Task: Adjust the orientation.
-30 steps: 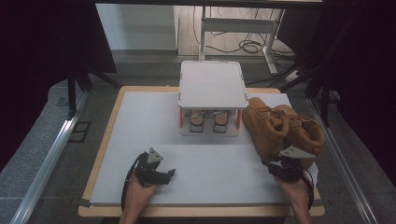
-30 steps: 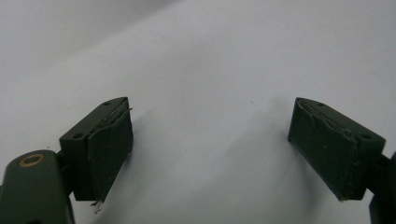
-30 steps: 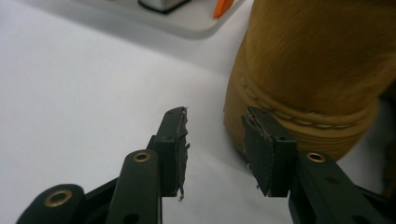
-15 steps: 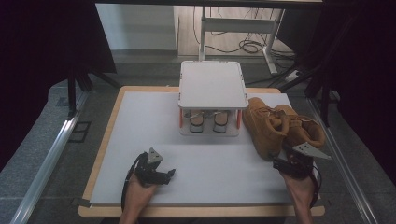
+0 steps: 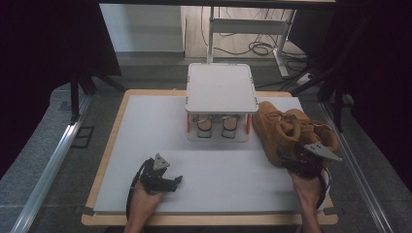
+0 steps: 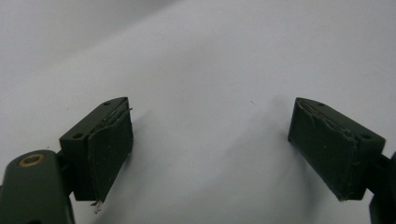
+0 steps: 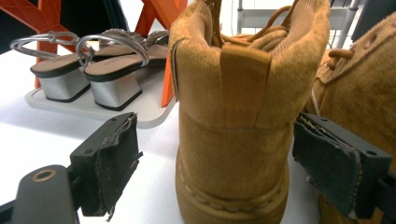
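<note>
Releasing: our right gripper [image 7: 219, 172], its jaws just opened, brackets the tan boot [image 7: 238, 116] heel untouched; boot now parked beside the shoe rack [image 5: 221, 88]. Left gripper [image 6: 210, 154] open, idle.

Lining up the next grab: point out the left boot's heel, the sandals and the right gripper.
left boot [image 7: 232, 140], right gripper view, heel back.
sandals [image 7: 112, 88], right gripper view, silver block heel.
right gripper [image 7: 212, 161], right gripper view, midway between open jaws.

Your left gripper [image 6: 210, 154] sits low in the frame, jaws spread wide, nothing between them. One pad [image 6: 109, 156] stands at lower left, the other [image 6: 334, 151] at lower right; both show frayed, worn edges. Behind them you have bare white table [image 6: 210, 60], faint shadows beside each pad.
</note>
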The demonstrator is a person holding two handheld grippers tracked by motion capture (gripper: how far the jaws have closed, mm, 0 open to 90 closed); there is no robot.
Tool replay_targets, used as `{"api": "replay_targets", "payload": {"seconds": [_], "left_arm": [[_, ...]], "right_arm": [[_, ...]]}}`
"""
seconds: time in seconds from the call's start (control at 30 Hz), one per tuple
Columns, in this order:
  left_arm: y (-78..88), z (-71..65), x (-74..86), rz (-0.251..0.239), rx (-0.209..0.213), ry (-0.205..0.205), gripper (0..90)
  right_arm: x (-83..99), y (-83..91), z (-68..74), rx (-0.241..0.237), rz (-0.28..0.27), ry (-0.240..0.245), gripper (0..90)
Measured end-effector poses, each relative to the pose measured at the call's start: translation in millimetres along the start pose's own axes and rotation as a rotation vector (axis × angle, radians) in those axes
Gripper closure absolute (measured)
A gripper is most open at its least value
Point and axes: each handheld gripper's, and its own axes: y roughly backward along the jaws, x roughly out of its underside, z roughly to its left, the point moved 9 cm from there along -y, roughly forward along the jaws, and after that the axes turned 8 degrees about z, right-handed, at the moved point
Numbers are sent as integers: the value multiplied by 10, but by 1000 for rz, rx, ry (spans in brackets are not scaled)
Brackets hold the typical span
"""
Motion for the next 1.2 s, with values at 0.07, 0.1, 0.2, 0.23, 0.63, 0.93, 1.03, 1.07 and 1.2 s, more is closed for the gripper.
{"api": "replay_targets", "payload": {"seconds": [0.07, 0.1, 0.2, 0.23, 0.63, 0.93, 1.03, 1.07, 1.2], "left_arm": [[0, -1, 0, 0, 0, 0, 139], [0, -1, 0, 0, 0, 0, 139], [0, -1, 0, 0, 0, 0, 139], [0, 0, 0, 0, 0, 0, 139], [-1, 0, -1, 0, 0, 1, 139], [-1, 1, -1, 0, 0, 1, 139], [-1, 1, -1, 0, 0, 1, 139], [-1, 1, -1, 0, 0, 1, 139], [-1, 1, -1, 0, 0, 1, 139]], "right_arm": [[-33, -24, -9, 20, -7, 6, 145], [-44, -33, -11, 25, -8, 4, 143], [-81, -76, -34, 49, -10, 2, 138], [-93, -96, -44, 58, -10, 3, 138], [-182, -255, -70, 129, -20, -11, 126], [-236, -341, -69, 141, -6, -27, 113], [-249, -383, -63, 156, 9, -11, 106], [-253, -399, -61, 164, 17, -9, 106], [-273, -449, -65, 194, 30, -6, 110]]}}
